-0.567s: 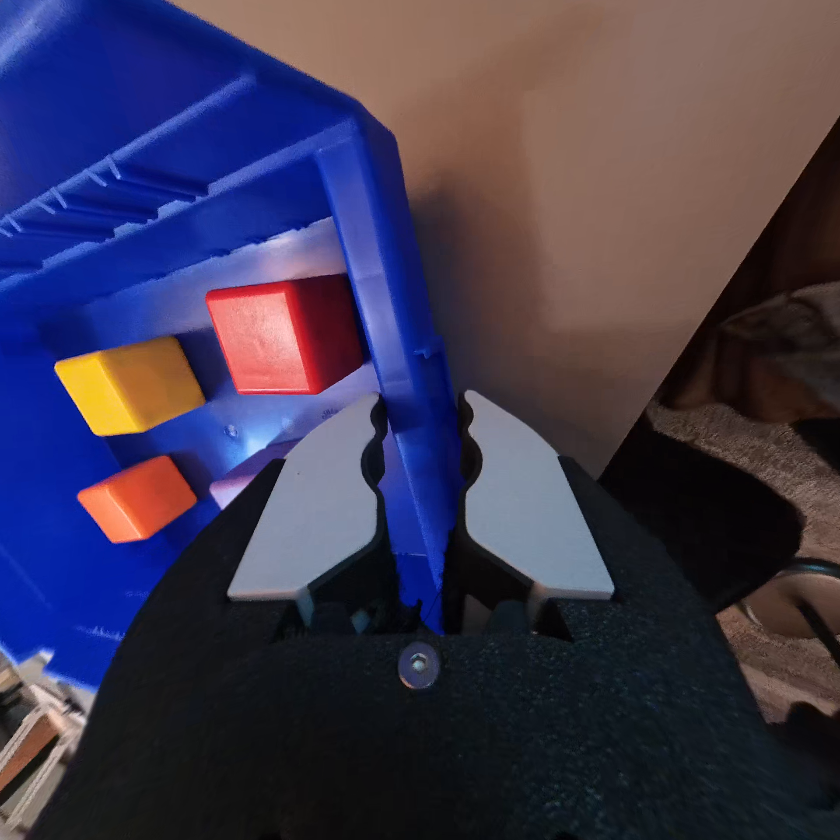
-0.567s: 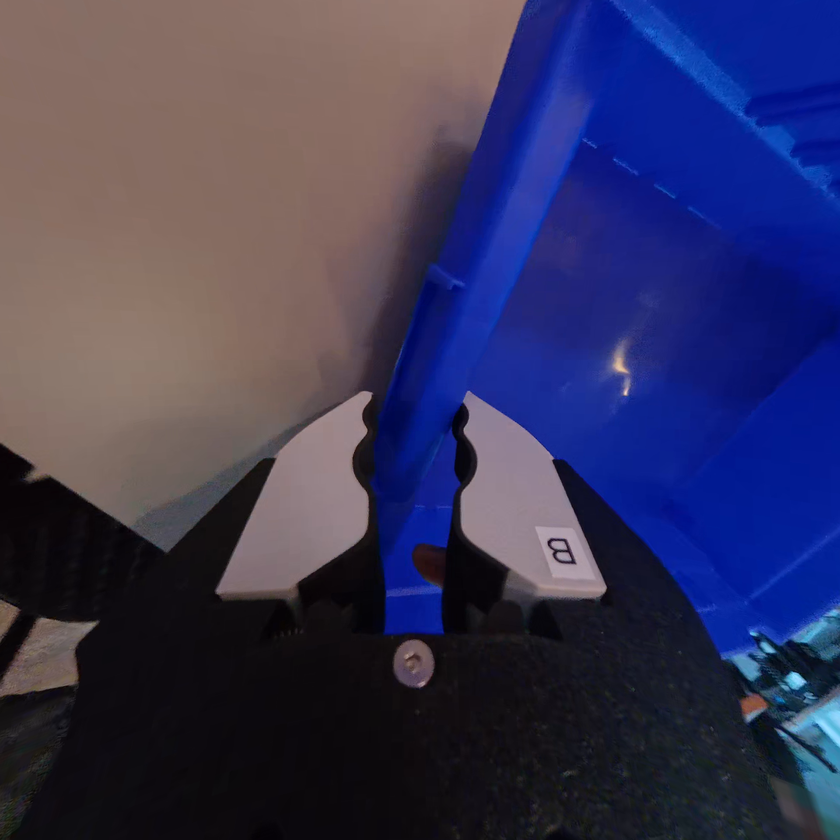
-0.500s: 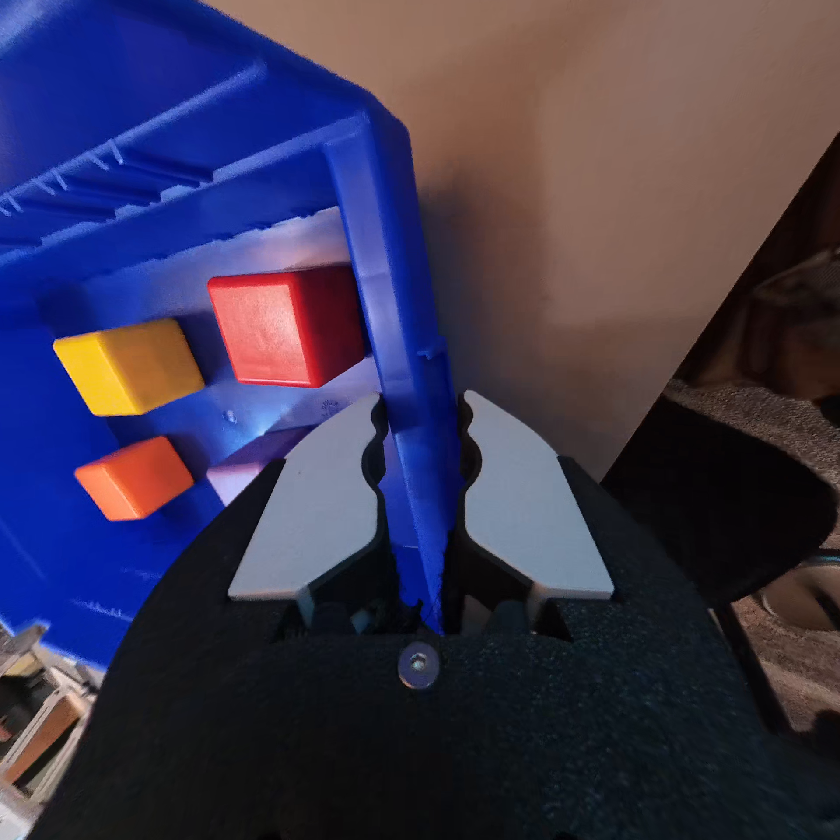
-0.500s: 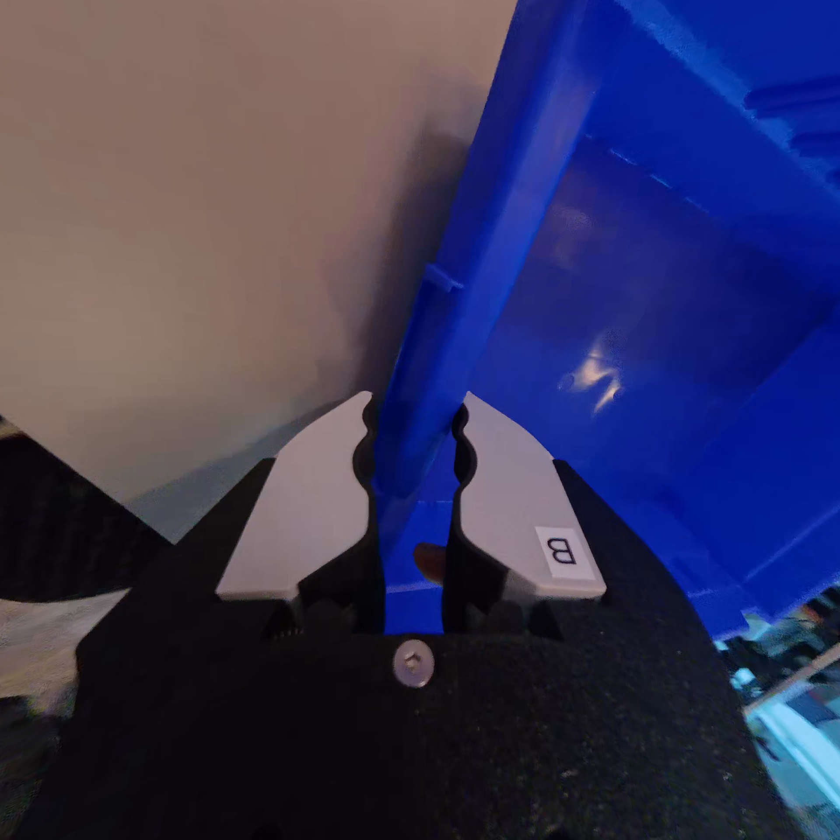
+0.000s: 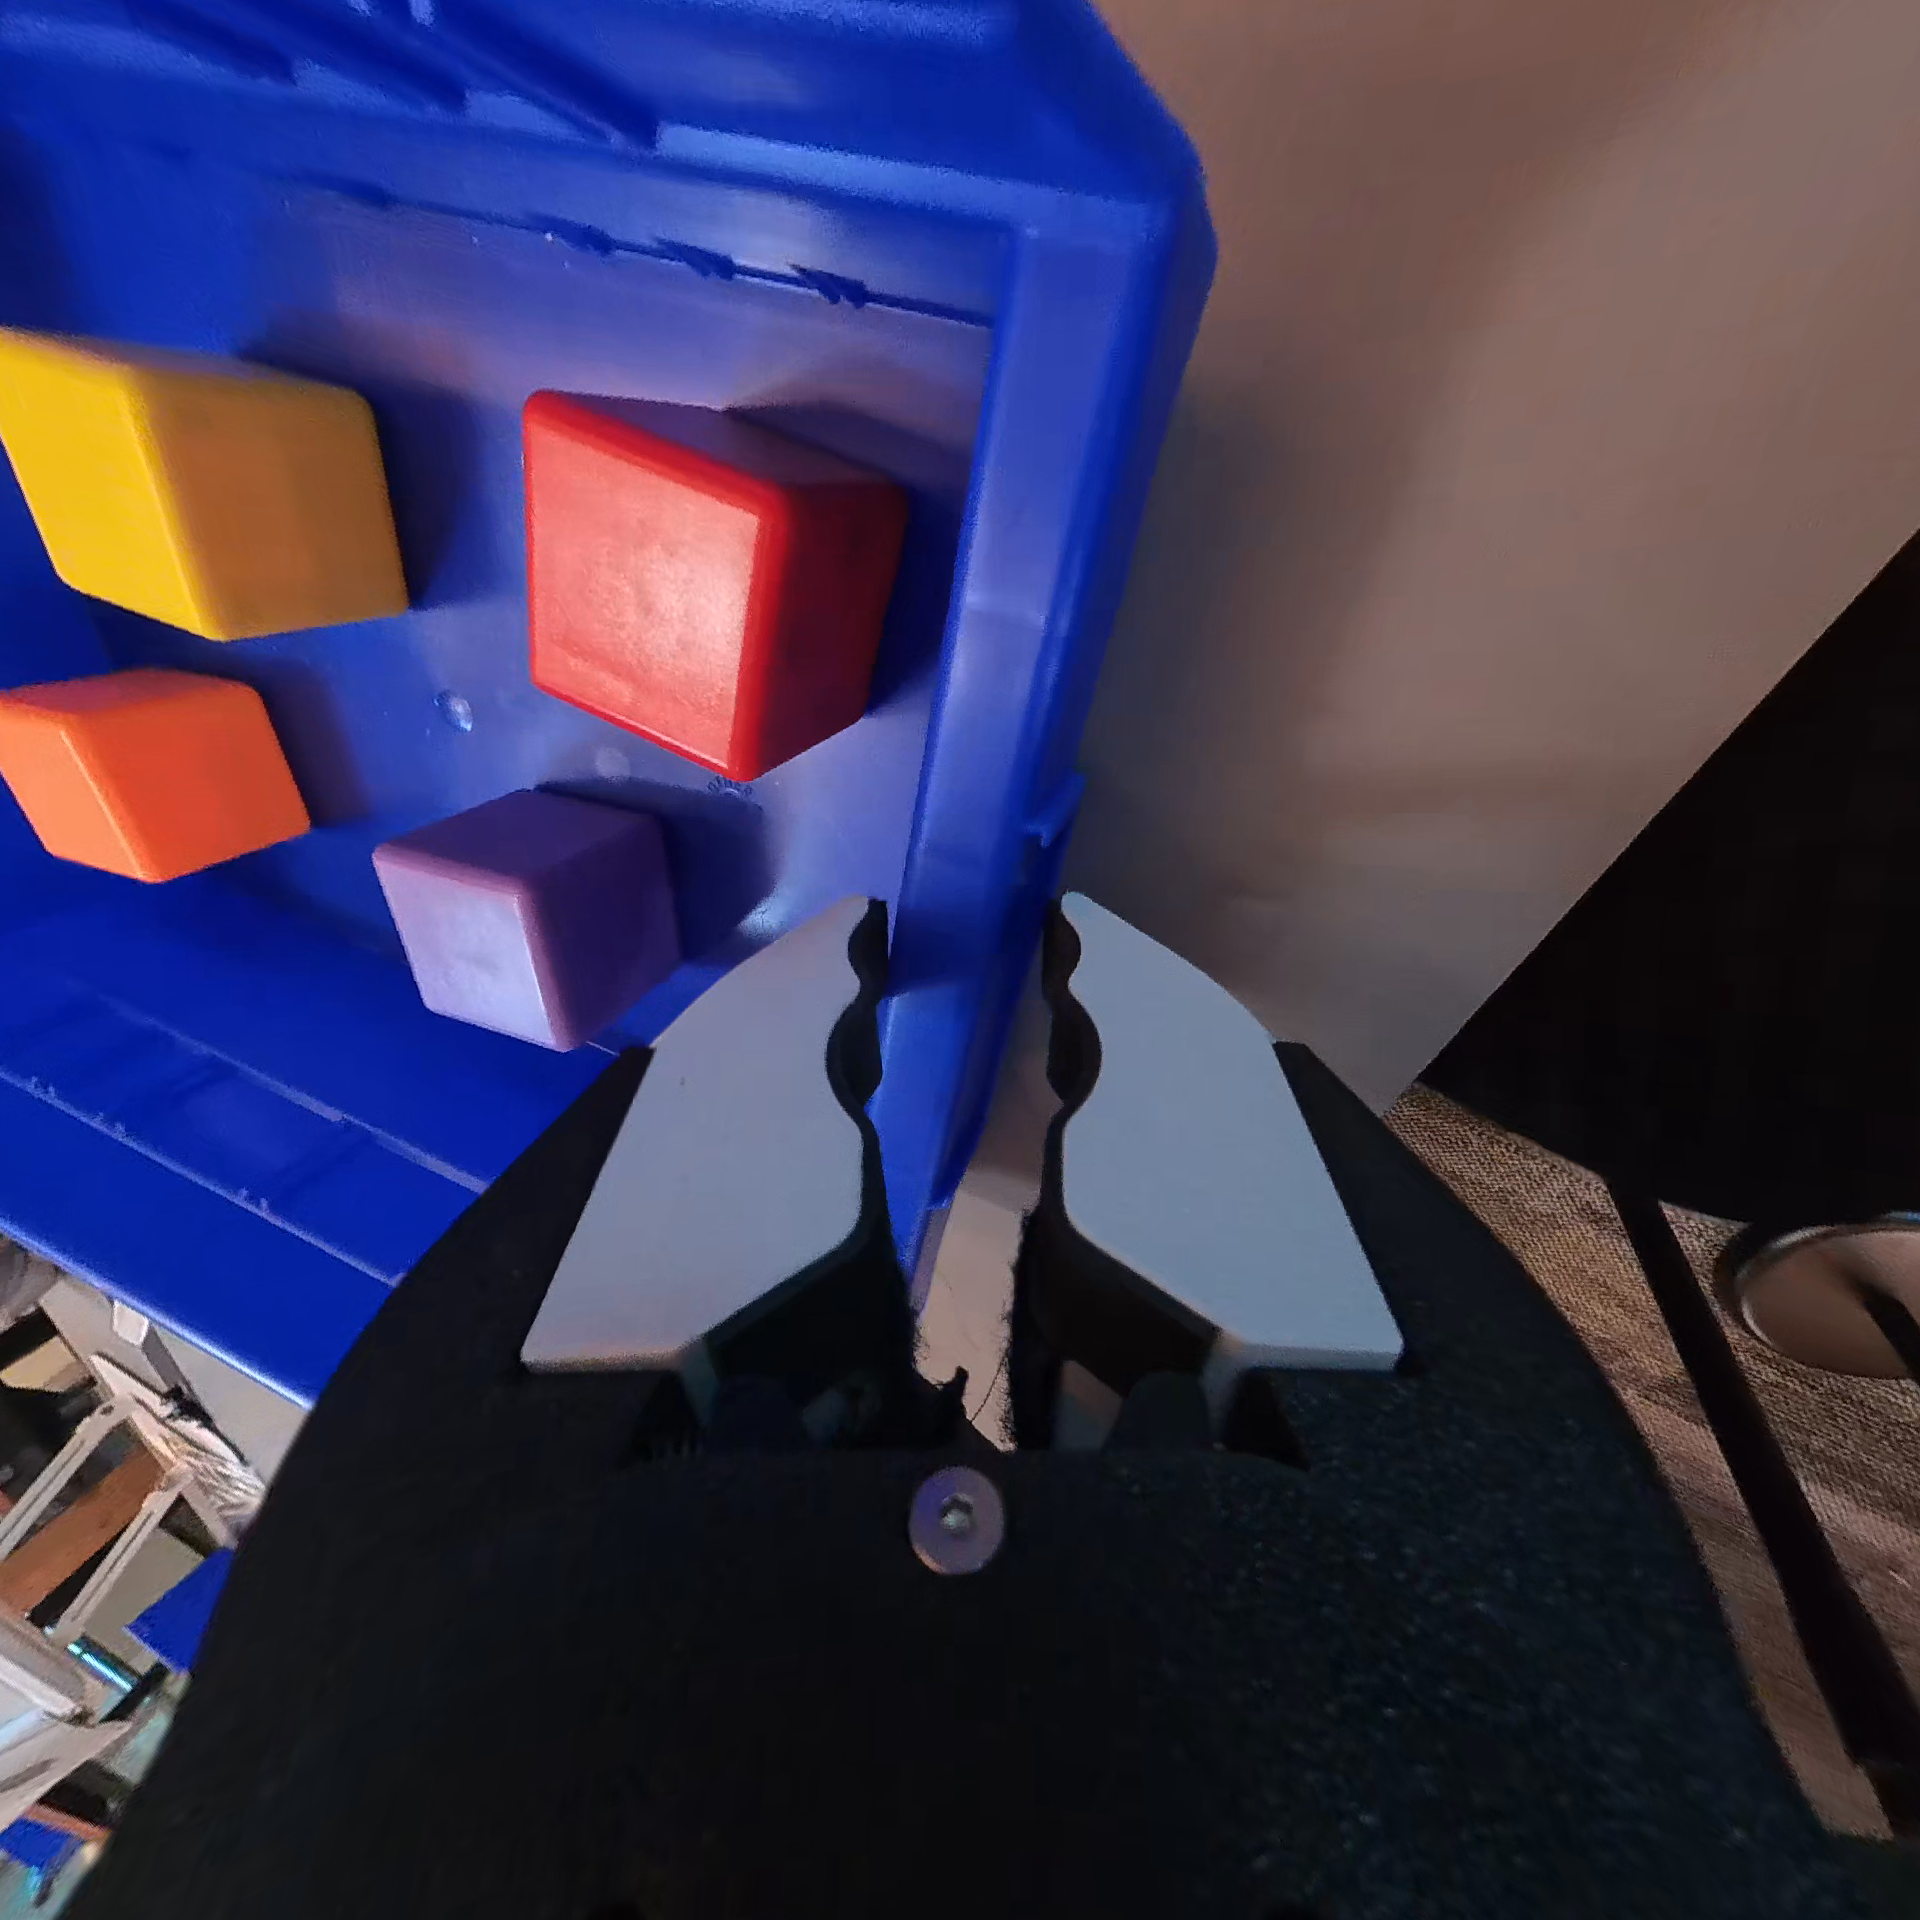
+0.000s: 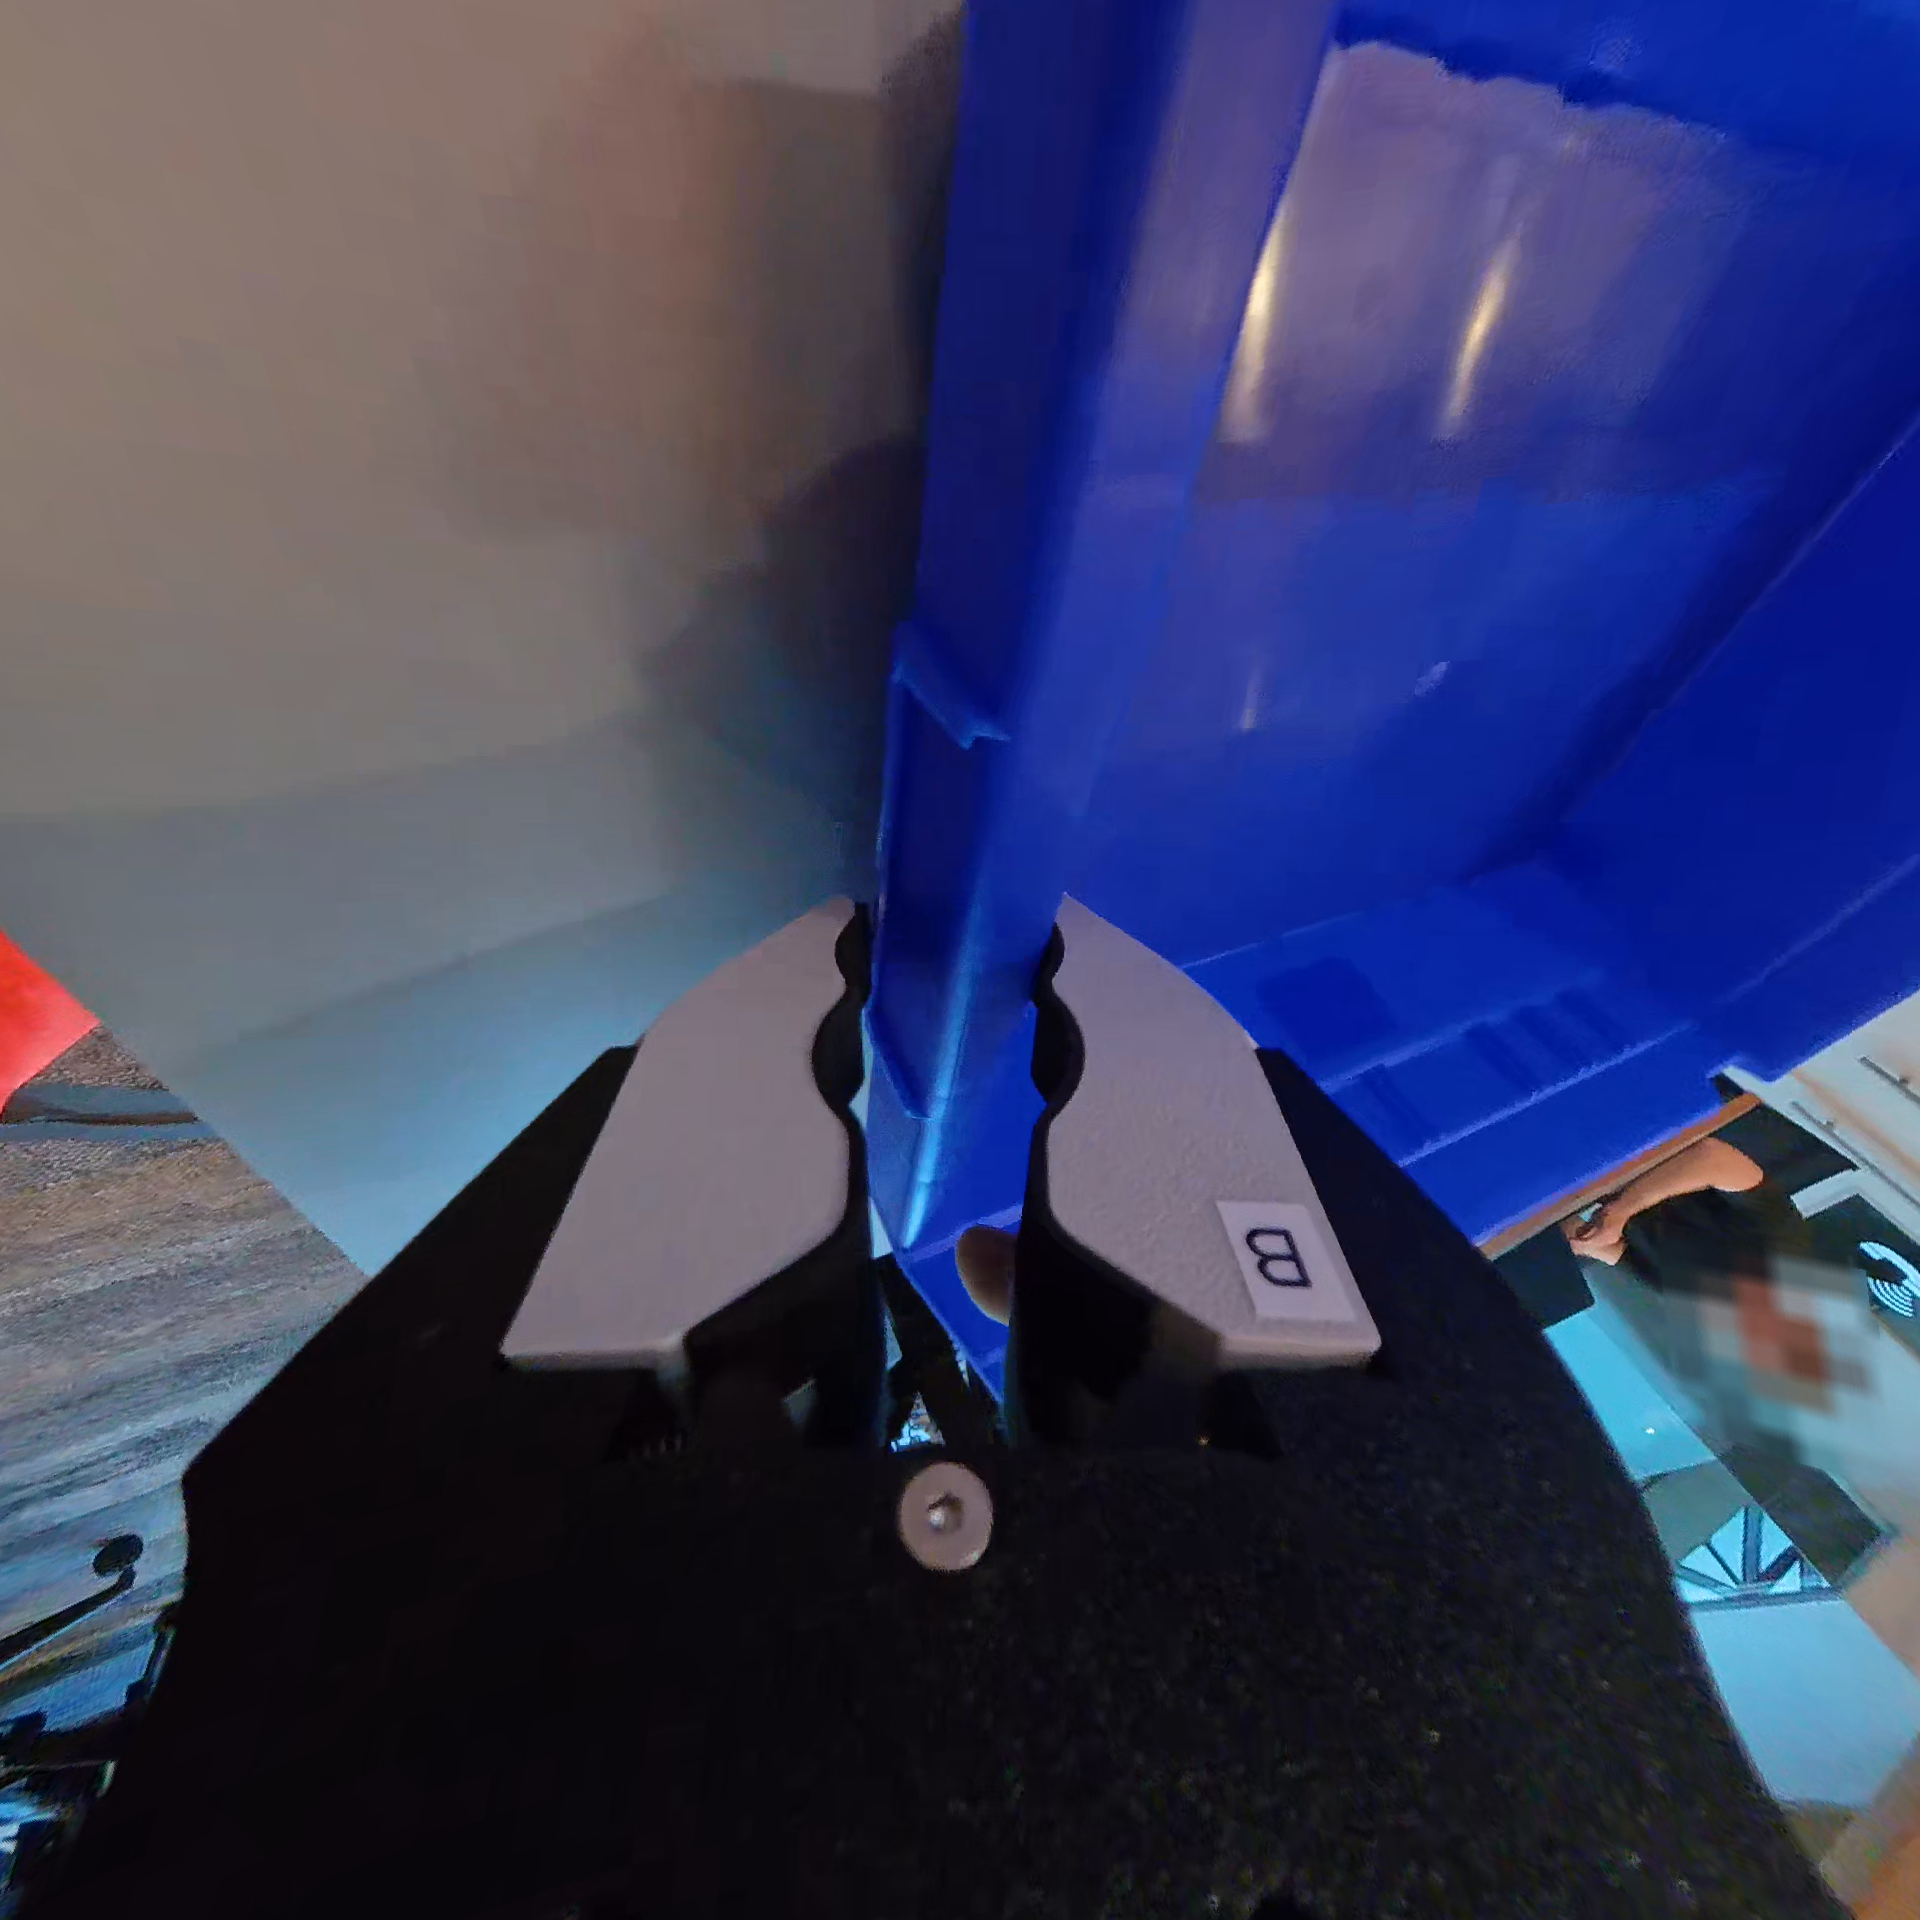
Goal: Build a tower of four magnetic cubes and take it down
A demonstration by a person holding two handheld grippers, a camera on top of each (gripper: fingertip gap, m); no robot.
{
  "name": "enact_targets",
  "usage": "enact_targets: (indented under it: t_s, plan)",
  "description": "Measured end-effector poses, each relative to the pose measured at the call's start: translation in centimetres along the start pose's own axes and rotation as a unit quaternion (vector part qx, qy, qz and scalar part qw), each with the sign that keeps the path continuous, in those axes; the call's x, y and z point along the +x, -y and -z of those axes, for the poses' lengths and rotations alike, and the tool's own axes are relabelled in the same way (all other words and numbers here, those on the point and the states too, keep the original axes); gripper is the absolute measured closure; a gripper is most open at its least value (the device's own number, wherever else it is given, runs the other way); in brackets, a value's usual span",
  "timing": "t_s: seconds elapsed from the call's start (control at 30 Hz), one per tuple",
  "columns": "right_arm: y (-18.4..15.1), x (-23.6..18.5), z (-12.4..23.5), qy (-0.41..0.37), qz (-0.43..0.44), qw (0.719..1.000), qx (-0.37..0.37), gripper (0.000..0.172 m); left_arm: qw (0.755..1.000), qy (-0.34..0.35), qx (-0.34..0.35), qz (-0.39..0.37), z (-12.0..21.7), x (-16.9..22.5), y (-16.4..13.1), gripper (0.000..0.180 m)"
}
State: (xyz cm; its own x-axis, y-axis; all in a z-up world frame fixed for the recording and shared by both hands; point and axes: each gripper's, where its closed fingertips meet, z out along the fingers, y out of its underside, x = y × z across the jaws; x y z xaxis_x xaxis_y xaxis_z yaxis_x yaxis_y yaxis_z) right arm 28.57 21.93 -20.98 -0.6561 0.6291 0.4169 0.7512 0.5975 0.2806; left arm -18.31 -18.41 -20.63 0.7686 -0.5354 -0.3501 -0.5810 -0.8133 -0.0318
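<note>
Both tongs are closed on opposite side walls of one blue bin (image 5: 1081, 436): the left tongs (image 5: 961, 914) pinch its right-hand wall, the right tongs (image 6: 956, 930) its left-hand wall. The risk, as I judge it, is a wall slipping from either pinch, dropping the bin and scattering the cubes. Four cubes lie apart inside it: one yellow (image 5: 197, 499), one red (image 5: 665, 582), one orange (image 5: 135, 769), one purple (image 5: 509, 914); no tower stands yet.

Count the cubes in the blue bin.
4, all on the bin floor: yellow cube, red cube, orange cube, purple cube. More may be out of frame.
</note>
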Motion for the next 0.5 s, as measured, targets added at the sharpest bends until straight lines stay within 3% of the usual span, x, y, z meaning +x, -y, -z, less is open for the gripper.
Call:
enact_targets:
  t_s: [0.03, 0.5]
  plan:
    - [-0.4, 0.0, -0.1, -0.002, 0.001, 1.000, -0.004, 0.143, 1.000, 0.000, 0.000, 0.004, 0.0, 0.0, -0.2, 0.152]
    - [-0.6, 0.2, -0.3, -0.039, -0.032, 0.999, -0.005, 0.143, 0.999, -0.007, 0.002, 0.033, 0.1, 0.2, -1.7, 0.151]
